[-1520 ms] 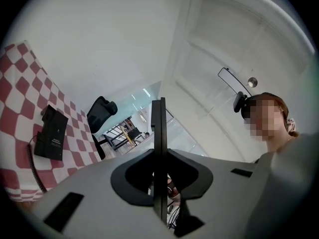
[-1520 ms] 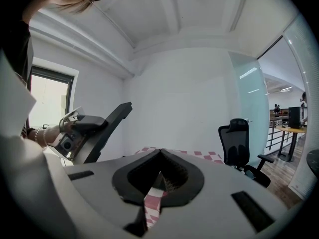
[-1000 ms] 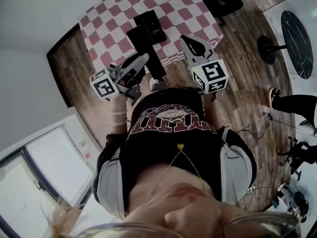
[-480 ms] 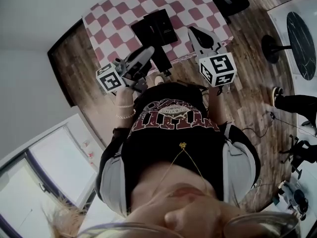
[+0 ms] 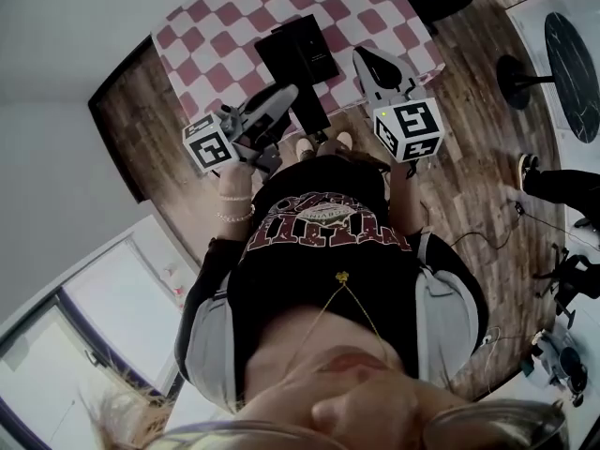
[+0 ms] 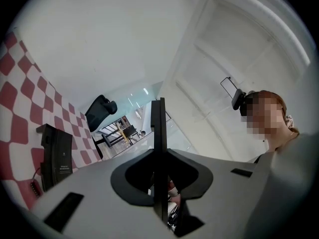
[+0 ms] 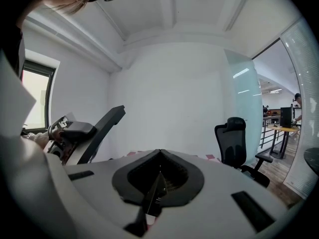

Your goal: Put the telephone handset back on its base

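1. Holding both grippers up in front of my chest, near edge of the red-and-white checked cloth-covered table (image 5: 202, 36).
2. Left gripper (image 6: 158, 108): jaws pressed together into one thin dark ridge, nothing between them.
3. Right gripper (image 7: 155, 185): jaws also together, nothing clamped.
4. Black boxy plastic telephone (image 5: 302, 50) sits on the checked cloth. In the head view it lies past both gripper tips, roughly between them.
5. Can't split the telephone into handset and base from here; it reads as one dark mass with a longer dark part running toward me.
6. In the left gripper view the telephone stands at the far left on the cloth, small pale print on its face, clear of my jaws. No contact.
7. In the head view the left gripper's tip overlaps the telephone's near end. The right gripper's tip is just to its right, over the table edge.
8. White marker cube (image 5: 209, 144) on the left gripper and white marker cube (image 5: 409, 129) on the right gripper both face up toward the head camera.
9. The right gripper view shows the left gripper off to its left side, angled upward, a hand on its grip.
10. Black office chair (image 7: 234, 139) stands beyond the table, on brown wood-plank floor (image 5: 469, 167).
11. The telephone does not show in the right gripper view, only a strip of checked cloth above the gripper body.
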`<state>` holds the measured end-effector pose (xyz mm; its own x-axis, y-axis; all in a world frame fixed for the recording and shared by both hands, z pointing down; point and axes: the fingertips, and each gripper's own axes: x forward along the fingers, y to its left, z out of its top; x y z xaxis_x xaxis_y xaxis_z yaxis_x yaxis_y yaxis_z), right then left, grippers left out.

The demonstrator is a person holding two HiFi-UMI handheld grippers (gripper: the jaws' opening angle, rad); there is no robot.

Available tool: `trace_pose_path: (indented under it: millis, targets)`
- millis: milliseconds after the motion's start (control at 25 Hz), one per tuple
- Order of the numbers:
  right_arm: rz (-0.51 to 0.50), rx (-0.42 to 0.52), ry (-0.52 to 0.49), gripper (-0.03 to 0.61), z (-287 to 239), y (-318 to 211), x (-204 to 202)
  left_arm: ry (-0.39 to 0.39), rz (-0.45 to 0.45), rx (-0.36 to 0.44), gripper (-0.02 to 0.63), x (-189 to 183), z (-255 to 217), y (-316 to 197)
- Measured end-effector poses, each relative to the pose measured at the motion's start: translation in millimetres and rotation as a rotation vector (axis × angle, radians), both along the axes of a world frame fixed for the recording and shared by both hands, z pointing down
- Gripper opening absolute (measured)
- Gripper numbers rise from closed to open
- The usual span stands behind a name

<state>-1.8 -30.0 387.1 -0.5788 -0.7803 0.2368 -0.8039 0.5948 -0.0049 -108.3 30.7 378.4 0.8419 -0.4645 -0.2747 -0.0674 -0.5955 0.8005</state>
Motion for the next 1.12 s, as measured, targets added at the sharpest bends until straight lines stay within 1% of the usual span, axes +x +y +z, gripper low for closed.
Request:
trace_pose_path:
  millis: [120, 280, 520, 760, 1120]
  targets:
    - [-0.003, -0.008, -0.005, 0.014, 3.4, -3.3, 4.4, -0.015, -0.001, -0.001, 0.08, 0.8, 2.2, -1.5]
    - [-0.027, -0.023, -0.007, 0.014, 10.0, -12.7, 7.5, -0.025, -0.036, -0.009, 0.08, 0.4, 9.8, -7.1]
    - [-0.094, -0.025, -0.006, 0.014, 7.8, -39.8, 8.7, -0.041, -0.079, -0.042, 0.08, 12.1, 19.8, -24.7]
    - [-0.162, -0.035, -0.008, 0.014, 4.6, -66.3, 8.8, -0.028, -0.127, -0.06, 0.08, 20.3, 13.0, -50.6]
    - [-0.224, -0.042, -0.019, 0.014, 5.3, -93.6, 17.4, -0.057, -0.178, -0.051, 0.08, 26.4, 4.1, -78.8]
